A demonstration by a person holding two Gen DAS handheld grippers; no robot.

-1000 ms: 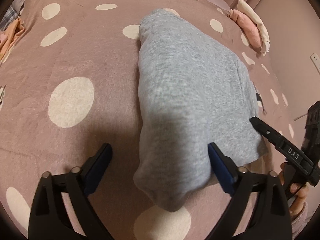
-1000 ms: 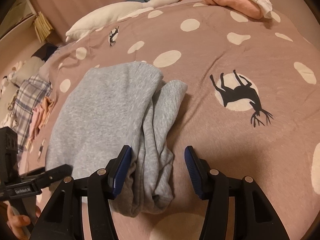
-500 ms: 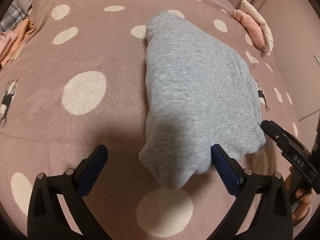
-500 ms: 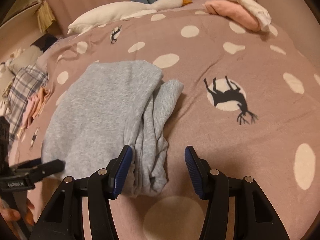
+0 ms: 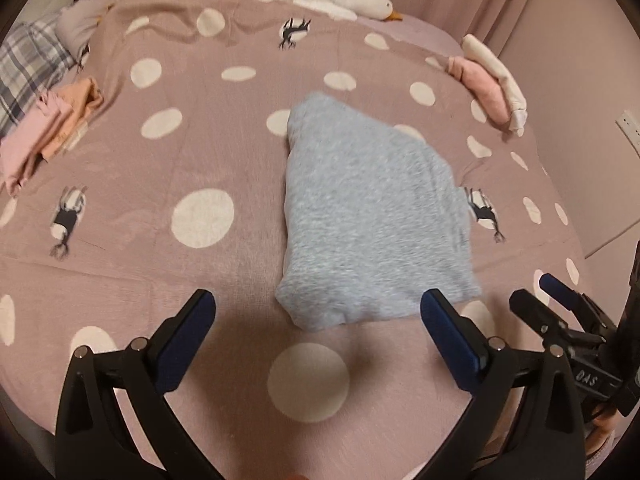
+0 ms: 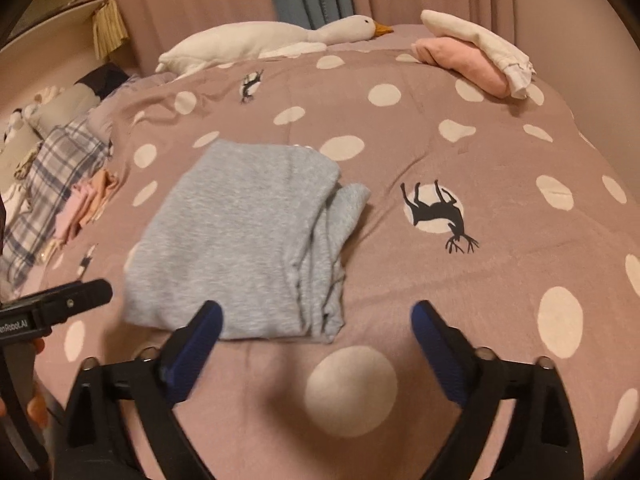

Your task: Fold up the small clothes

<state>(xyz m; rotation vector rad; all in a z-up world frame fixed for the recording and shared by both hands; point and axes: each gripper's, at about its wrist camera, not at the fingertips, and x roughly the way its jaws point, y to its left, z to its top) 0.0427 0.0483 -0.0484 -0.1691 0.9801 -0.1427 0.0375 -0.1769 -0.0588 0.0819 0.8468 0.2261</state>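
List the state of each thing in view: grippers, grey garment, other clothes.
Left hand-held gripper: open, empty, short of the garment.
Right hand-held gripper: open, empty.
Grey garment: folded, flat on the bedspread, ungripped.
Pink and white clothes: folded, stacked at the far edge.
Pink and orange clothes: loose pile, looks unfolded.

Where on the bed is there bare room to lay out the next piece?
Open bedspread lies right of the folded grey garment, up to the pink and cream folded pile. Another patch sits between the garment and the peach-pink clothes. That left edge is crowded, with plaid fabric alongside.
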